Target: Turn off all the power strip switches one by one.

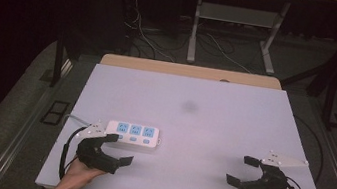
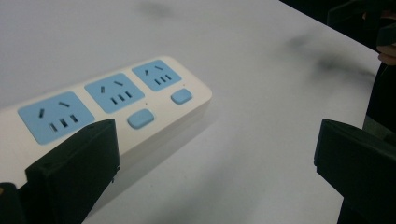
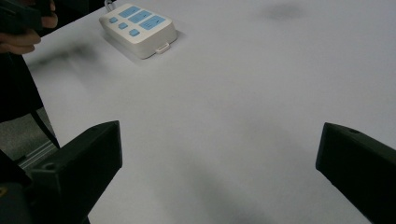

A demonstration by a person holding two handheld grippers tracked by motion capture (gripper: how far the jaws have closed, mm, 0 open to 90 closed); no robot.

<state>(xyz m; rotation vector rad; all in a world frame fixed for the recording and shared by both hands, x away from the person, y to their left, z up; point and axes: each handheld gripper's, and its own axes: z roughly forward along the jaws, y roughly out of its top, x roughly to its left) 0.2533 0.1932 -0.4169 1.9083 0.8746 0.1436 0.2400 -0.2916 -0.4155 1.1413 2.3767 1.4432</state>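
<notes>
just beyond the left tool — jaws apart, nothing held — lies the power strip.

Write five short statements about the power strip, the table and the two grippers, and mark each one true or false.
1. The white plastic power strip with three blue socket faces lies flat on the white table. True.
2. The left gripper is clamped on the power strip. False: its jaws stand wide apart, one jaw beside the strip's near edge.
3. The right gripper has its jaws open with nothing between them. True.
4. A plug sits in the middle socket. False: all three sockets are free.
5. The power strip lies nearer the right gripper than the left. False: it lies just beyond the left gripper, well apart from the right.
</notes>
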